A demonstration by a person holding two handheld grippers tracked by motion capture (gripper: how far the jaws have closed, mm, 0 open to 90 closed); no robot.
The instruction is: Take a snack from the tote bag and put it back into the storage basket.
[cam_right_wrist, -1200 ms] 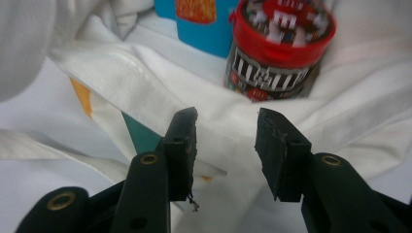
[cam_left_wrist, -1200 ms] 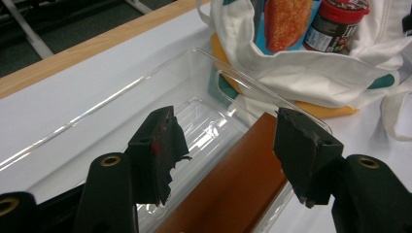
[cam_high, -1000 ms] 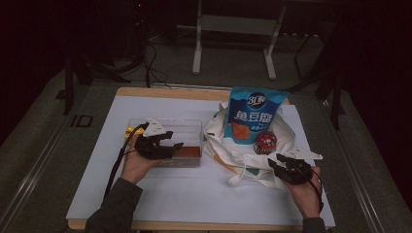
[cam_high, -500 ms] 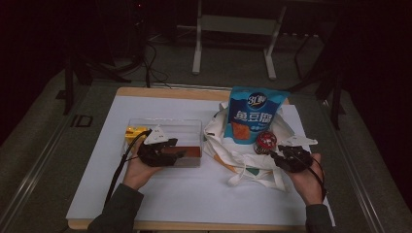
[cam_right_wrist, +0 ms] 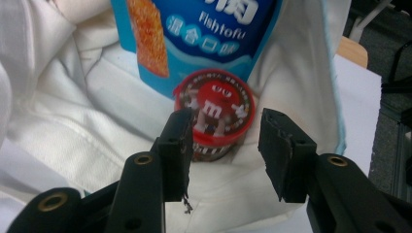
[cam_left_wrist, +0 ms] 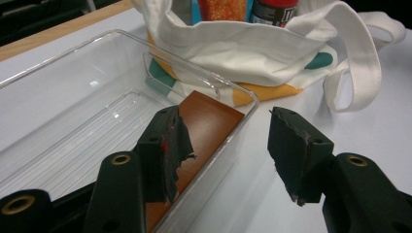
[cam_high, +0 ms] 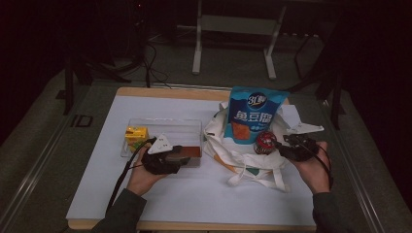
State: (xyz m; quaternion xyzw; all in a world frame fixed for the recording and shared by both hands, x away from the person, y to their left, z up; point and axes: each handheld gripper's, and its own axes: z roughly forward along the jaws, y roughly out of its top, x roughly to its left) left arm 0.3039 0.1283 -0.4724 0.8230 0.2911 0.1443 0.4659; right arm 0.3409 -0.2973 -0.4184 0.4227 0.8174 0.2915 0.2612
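Observation:
My left gripper [cam_high: 183, 156] [cam_left_wrist: 223, 150] is open and its jaws have just been closing. They straddle the near right corner of a clear plastic tray [cam_high: 165, 127] [cam_left_wrist: 194, 68], one jaw over a flat brown bar [cam_high: 193, 151] [cam_left_wrist: 209, 121] inside it, the other outside the wall. My right gripper [cam_high: 282, 145] [cam_right_wrist: 226, 145] is open, its jaws having just opened a little, and it points at a red M&M's can [cam_high: 265, 142] [cam_right_wrist: 216, 104] just beyond its tips. The can stands in a white tote bag [cam_high: 252, 162] [cam_right_wrist: 63, 121] beside a blue Fish tofu pouch [cam_high: 255, 114] [cam_right_wrist: 194, 29].
A small yellow box [cam_high: 136, 135] lies at the tray's left end. The bag's handles [cam_left_wrist: 359, 58] trail over the white table sheet [cam_high: 194, 194] between the two hands. A wooden edge [cam_high: 165, 91] borders the table's far side, with dark stands behind.
My right hand has risen and moved away from the front edge, up to the red can. The left hand has slid a little toward the tray's near right corner.

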